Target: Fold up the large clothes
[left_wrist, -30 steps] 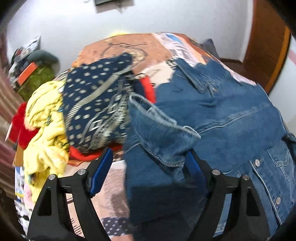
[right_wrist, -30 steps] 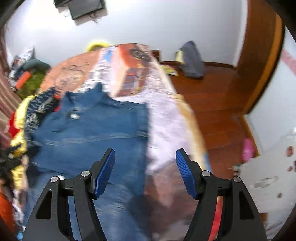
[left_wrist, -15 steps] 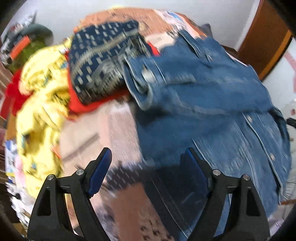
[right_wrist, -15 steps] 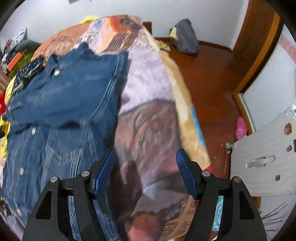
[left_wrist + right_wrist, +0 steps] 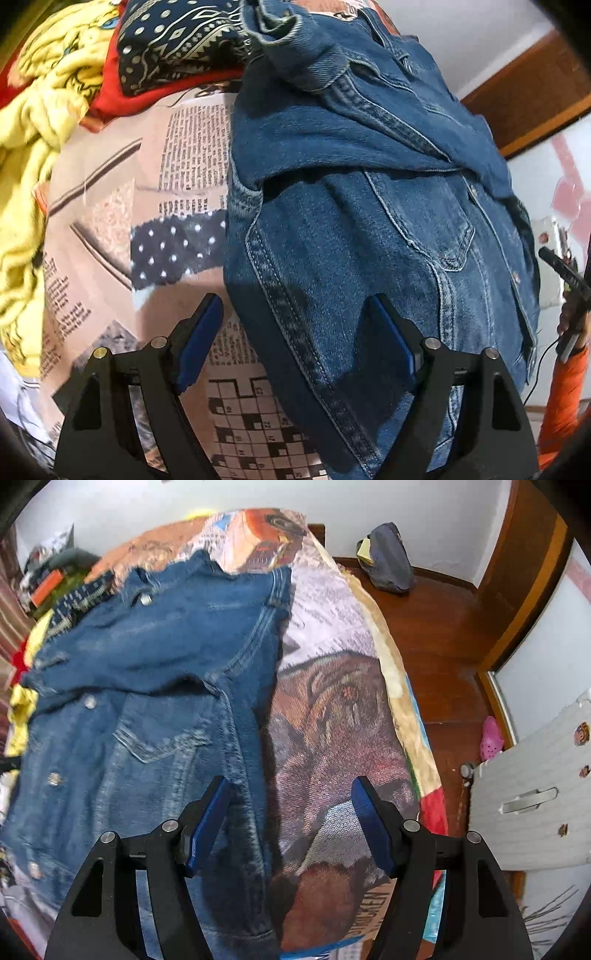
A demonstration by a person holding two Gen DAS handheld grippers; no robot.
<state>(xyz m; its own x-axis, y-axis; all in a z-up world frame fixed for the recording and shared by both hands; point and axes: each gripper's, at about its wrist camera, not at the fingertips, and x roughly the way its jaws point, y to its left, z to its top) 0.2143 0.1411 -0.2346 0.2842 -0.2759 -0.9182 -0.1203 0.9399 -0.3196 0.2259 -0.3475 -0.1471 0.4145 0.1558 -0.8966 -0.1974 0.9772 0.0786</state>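
Beneath each open hand-held gripper point(image 5: 295, 332) lies the denim jacket's point(image 5: 147, 657) side edge.

The bedspread point(image 5: 110, 229) beside the denim jacket point(image 5: 369, 221) carries newspaper-style columns of print, too small to read. Its crossword grid point(image 5: 251, 413) below the jacket's hem shows small numbers, 23 among them. In the right wrist view, the bedspread's point(image 5: 332, 627) near edge bears inverted letters resembling "NEWS" point(image 5: 376, 904).

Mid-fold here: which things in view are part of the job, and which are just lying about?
Job:
denim jacket
left gripper, open
right gripper, open

Lying about:
yellow garment
navy patterned cloth
red cloth
dark bag on the floor
pink shoe
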